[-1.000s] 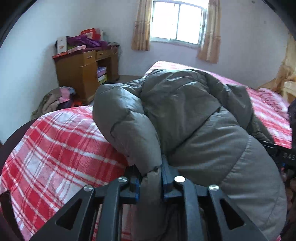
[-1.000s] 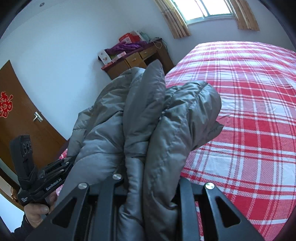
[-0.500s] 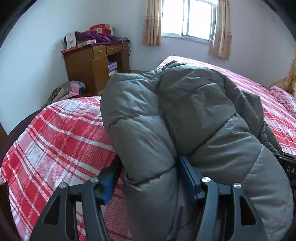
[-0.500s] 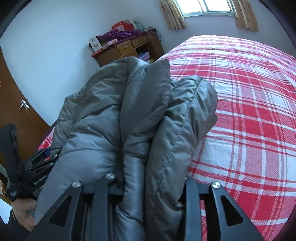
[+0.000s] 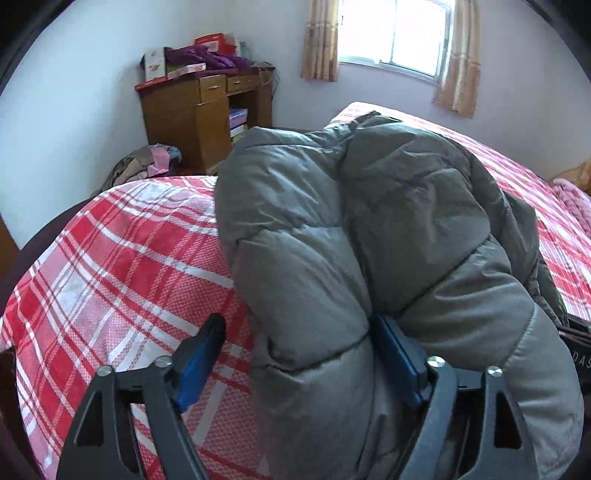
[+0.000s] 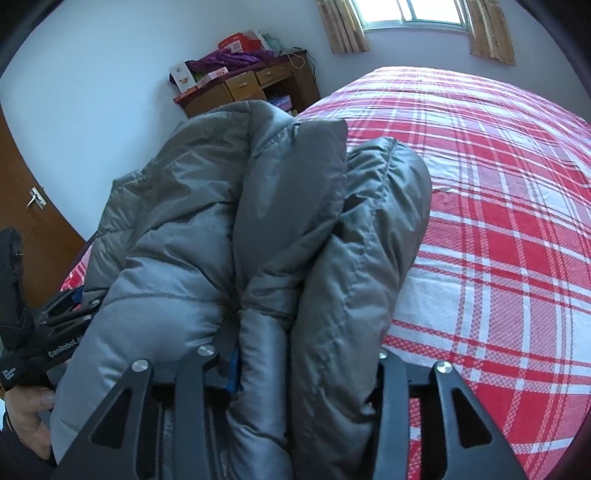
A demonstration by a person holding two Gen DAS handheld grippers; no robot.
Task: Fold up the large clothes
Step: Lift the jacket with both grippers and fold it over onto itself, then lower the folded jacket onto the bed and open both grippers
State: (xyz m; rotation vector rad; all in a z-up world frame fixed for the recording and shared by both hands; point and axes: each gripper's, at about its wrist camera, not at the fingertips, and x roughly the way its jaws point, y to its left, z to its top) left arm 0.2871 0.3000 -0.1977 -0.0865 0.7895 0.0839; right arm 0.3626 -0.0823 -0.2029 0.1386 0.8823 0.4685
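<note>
A grey padded jacket [image 5: 369,240], folded into a thick bundle, lies on the red plaid bed [image 5: 129,266]. My left gripper [image 5: 299,354] is open wide: its left finger [image 5: 201,354] stands clear of the cloth and the right finger [image 5: 397,354] touches the bundle's side. In the right wrist view the jacket [image 6: 295,240] fills the middle. My right gripper [image 6: 306,365] is shut on a thick fold of it, the jaws held apart by the padding. The left gripper's body [image 6: 55,332] shows at the far left there.
A wooden desk [image 5: 207,110] with boxes and purple cloth stands against the far wall. A heap of clothes [image 5: 147,166] lies on the floor by it. A brown door [image 6: 33,206] is at the left. The window [image 5: 395,33] is beyond the bed.
My left gripper has opened wide and let go of the jacket fold. The bundle has sunk lower onto the bed. My right gripper keeps its hold.
</note>
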